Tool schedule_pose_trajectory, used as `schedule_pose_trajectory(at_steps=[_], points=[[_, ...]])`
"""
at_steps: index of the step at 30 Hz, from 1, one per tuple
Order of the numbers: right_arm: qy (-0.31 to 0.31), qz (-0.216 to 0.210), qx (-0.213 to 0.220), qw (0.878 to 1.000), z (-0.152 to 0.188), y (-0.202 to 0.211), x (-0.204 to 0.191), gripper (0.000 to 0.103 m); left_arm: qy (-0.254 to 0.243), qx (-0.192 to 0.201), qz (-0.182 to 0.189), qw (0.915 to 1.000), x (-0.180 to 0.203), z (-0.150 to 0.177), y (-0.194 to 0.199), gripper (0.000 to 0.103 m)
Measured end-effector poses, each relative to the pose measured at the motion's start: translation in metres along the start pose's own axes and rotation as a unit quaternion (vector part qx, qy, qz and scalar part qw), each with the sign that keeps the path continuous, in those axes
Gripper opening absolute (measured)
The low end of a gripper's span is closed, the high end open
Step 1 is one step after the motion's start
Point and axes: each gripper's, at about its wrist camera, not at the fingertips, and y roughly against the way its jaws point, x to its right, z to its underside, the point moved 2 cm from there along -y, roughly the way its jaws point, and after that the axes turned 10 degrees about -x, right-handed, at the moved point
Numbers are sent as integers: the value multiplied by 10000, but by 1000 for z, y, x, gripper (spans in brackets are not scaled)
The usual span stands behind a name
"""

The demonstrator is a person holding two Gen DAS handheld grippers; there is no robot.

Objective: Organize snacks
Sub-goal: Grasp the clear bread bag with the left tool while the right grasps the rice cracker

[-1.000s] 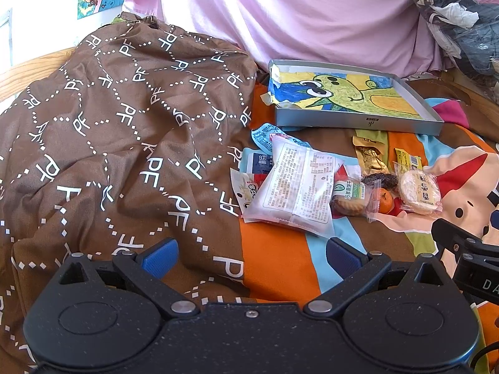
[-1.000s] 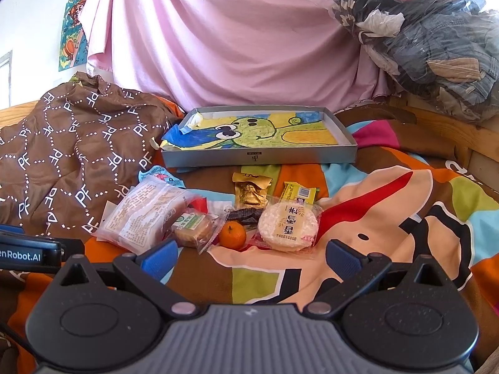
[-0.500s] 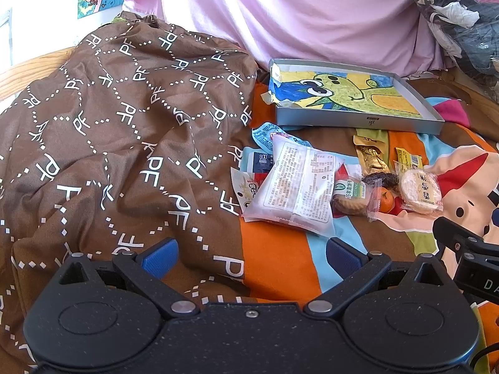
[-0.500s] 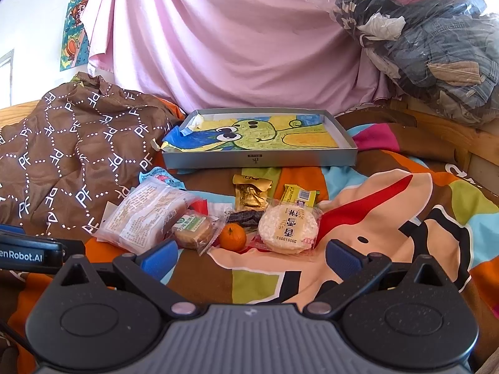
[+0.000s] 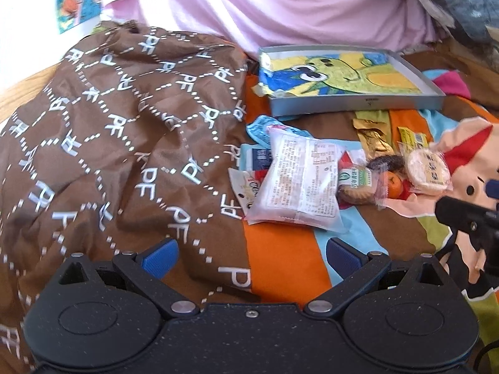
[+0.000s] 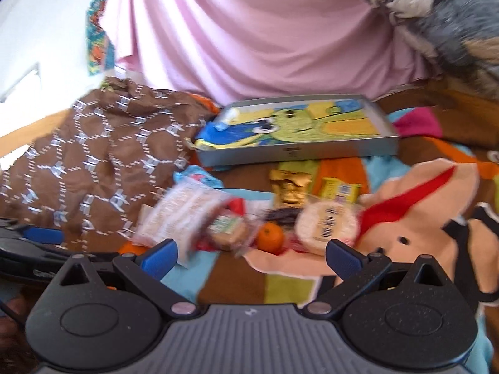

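Lying on a colourful bedspread [image 5: 280, 268], the snacks cluster before a grey tray [image 5: 355, 106]. From the left: brown patterned cloth [image 5: 109, 143], large white packet [image 5: 299, 180], wrapped biscuit [image 6: 227, 233], mandarin [image 6: 269, 237], round rice cracker [image 6: 327, 229]. Only the left wrist view reads the packet's print sharply; the right wrist view is blurred. Left gripper [image 5: 249, 252] and right gripper [image 6: 251, 254] both gape, holding nothing.

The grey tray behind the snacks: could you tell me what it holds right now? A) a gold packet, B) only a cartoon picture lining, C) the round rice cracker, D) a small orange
B: the grey tray shows only its cartoon lining; every snack lies on the bedspread before it.
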Motion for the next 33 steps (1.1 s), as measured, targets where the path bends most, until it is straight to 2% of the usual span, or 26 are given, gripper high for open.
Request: schedule_pose_trajectory(at_steps=[4, 6, 12, 17, 27, 33], points=[[-144, -730, -227, 9970, -13, -12, 16, 103, -262, -142, 103, 9995, 2, -13, -4, 101], [-83, -780, -275, 9965, -21, -17, 23, 103, -351, -151, 161, 9991, 3, -20, -7, 101], [409, -161, -179, 9989, -36, -35, 42, 103, -465, -58, 221, 9987, 10, -41, -18, 101], [273, 492, -437, 9975, -41, -62, 65, 103, -601, -123, 378, 9974, 26, -54, -38, 101], [688, 850, -691, 9916, -34, -93, 64, 103, -840, -304, 270, 9956, 42, -69, -75, 96], [758, 960, -964, 9878, -32, -109, 64, 103, -848, -503, 546, 9936, 42, -70, -88, 87]])
